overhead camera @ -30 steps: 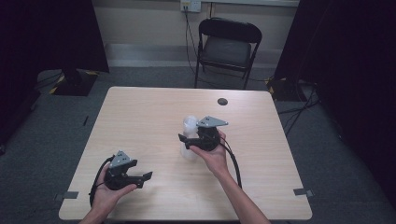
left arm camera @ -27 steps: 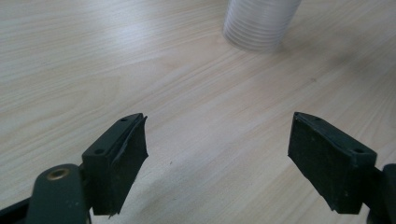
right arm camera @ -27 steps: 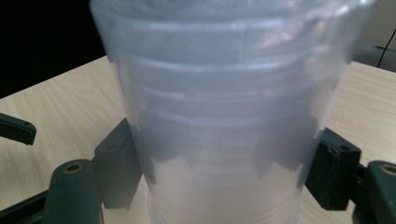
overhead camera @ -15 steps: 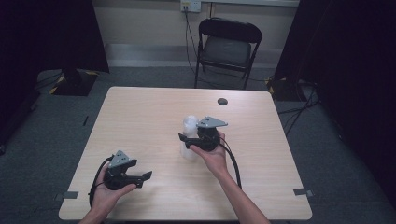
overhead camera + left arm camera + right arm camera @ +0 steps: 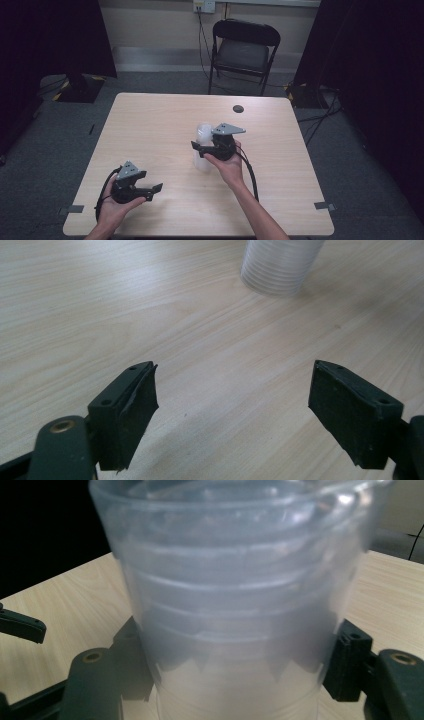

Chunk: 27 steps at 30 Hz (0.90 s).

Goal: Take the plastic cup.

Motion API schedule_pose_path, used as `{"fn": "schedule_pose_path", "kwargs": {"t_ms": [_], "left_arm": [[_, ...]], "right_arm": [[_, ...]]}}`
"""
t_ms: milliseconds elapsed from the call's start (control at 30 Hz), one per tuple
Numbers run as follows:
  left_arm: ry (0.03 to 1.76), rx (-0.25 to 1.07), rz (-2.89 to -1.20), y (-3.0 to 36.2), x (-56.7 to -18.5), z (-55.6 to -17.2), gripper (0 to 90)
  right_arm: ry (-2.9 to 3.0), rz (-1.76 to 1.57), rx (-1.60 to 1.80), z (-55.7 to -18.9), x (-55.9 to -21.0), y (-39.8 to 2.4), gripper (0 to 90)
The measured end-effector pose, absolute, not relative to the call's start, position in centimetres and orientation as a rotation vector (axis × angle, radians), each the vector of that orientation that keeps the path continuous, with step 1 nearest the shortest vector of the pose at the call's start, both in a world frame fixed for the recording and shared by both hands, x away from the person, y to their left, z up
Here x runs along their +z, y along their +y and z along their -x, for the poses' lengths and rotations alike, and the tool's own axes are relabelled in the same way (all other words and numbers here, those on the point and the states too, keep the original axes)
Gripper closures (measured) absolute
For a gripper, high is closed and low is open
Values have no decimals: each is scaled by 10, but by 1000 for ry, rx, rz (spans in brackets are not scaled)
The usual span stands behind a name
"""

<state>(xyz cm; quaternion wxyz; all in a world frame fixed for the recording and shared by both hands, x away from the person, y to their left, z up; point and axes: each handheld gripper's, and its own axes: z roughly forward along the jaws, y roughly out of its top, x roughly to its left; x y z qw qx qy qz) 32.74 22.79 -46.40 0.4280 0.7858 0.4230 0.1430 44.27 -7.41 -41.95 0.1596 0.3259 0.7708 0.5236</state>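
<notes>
A stack of clear ribbed plastic cups [image 5: 203,132] stands upright near the middle of the wooden table [image 5: 150,120]. My right gripper [image 5: 201,150] reaches it from the right. Its jaws have just been closing, and in the right gripper view their pads press both sides of the cup stack [image 5: 240,605]. My left gripper [image 5: 152,191] rests in a hand at the table's front left, jaws open and empty. The left gripper view [image 5: 232,405] looks across bare wood at the base of the cups [image 5: 280,265]. One left jaw tip [image 5: 22,625] peeks in at the right gripper view's left edge.
A small dark round thing [image 5: 238,108] lies on the table near its far edge. A black folding chair [image 5: 245,50] stands behind the table. Cables trail from both grippers toward the front edge. Bare wood lies between the two grippers.
</notes>
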Motion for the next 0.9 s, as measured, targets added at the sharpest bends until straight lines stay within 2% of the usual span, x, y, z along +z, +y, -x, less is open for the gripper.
{"fn": "schedule_pose_path", "kwargs": {"t_ms": [600, 700, 900], "left_arm": [[1054, 378, -1951, 229, -464, -327, 196], [1041, 376, -1950, 229, -463, -327, 238], [1029, 370, -1953, 225, -464, -326, 238]], "right_arm": [[2199, -934, 1525, -443, -396, -77, 329], [2195, -932, 1532, -442, -392, -78, 331], [2185, -951, 1548, -443, -383, -82, 337]]}}
